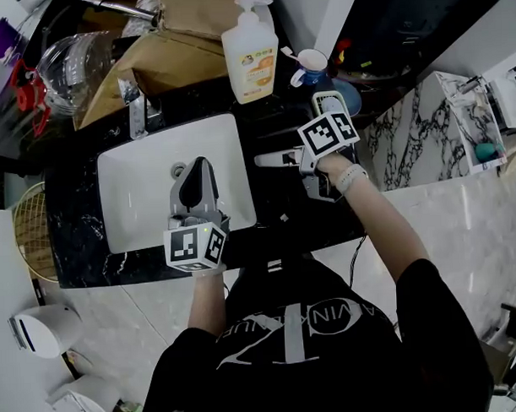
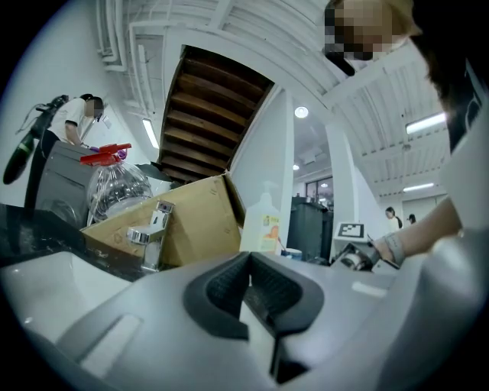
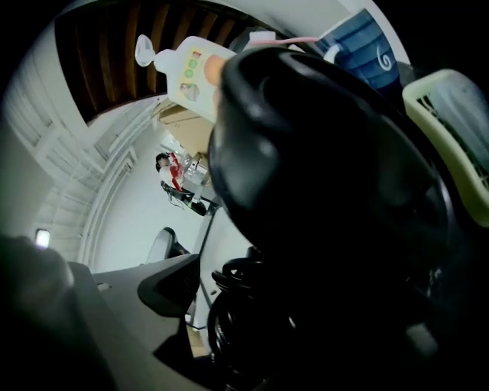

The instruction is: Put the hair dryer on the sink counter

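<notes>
The white basin (image 1: 139,197) sits in a black marble counter (image 1: 82,258), and everything here lies around it. The left gripper (image 1: 197,171) hangs over the middle of the basin, pointing level towards the faucet (image 1: 136,108) on the basin's far rim. Its own view shows the two dark pads pressed together with nothing between them. The right gripper (image 1: 273,160) is over the strip of counter just to the right of the basin, tilted somewhat downward. The hair dryer (image 3: 321,191) is there with it, a big black body that fills most of the right gripper view, with its coiled cord (image 3: 237,282) bunched underneath. The dryer stands between that gripper's jaws, but they are apart. The one pad (image 3: 164,286) in sight stands clear of the cord with a pale strip between them, and the other jaw is hidden behind the dryer's body. In the head view the black dryer is lost against the black stone, so I cannot tell whether it rests on the counter. Beyond the basin's far right corner stands a soap pump bottle (image 1: 250,57), with a blue mug (image 1: 311,68) just to the right of it. Behind the faucet, past the basin's far edge, a cardboard box (image 1: 168,65) lies open
</notes>
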Available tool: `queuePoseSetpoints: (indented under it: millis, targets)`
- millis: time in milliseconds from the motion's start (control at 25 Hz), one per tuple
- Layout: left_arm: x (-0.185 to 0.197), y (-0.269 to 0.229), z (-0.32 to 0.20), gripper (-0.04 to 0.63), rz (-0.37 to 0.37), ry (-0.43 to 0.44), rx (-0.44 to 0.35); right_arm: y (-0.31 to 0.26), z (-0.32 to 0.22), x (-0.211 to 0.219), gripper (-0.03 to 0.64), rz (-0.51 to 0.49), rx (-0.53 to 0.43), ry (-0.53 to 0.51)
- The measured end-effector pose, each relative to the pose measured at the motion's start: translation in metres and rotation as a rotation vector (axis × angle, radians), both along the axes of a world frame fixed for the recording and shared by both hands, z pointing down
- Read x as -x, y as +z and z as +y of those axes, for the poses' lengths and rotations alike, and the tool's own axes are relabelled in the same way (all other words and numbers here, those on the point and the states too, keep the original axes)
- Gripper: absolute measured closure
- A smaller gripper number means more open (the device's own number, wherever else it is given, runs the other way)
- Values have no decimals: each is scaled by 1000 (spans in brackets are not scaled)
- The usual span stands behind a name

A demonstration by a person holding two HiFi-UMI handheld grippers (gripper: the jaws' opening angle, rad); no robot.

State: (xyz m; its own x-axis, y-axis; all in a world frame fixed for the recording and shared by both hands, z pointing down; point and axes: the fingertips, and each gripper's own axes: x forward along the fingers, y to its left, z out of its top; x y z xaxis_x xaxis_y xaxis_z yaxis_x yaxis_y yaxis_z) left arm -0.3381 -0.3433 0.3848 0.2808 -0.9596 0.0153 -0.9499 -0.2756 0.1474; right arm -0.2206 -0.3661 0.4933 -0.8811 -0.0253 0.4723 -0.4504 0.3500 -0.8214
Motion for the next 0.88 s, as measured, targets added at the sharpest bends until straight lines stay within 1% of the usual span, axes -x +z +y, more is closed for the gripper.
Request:
queuePoseSetpoints:
  millis: [80,120,240,320,440,560,640,760,880]
  targets:
    - [3,2,0,595,9,-2,4,-5,-1,3,211,-46,75,8]
    - [4,2,0,595,14,-3,6,-7,-1,3,209,-56,106,12]
    - [5,3,0,595,25,-3,10,-6,-1,0,207,-42,164,25]
    - [6,3,0,595,30,-3,7,-4,-2,-3,202,-7,191,50]
    - [7,4,1,595,30,1,8,-1,0,-5,199,73,183,74]
    - [5,5,0,595,34,10,13,2,6,-5,199,162,148,31]
    - [6,5,-1,595,39,13,15,4,9,-5,199,208,145,-5]
    - [8,5,-1,595,45,12,13,7,15,-9,196,253,163,-39]
    - [10,5,-2,595,51,9,14,8,19,-12,193,279,172,-45]
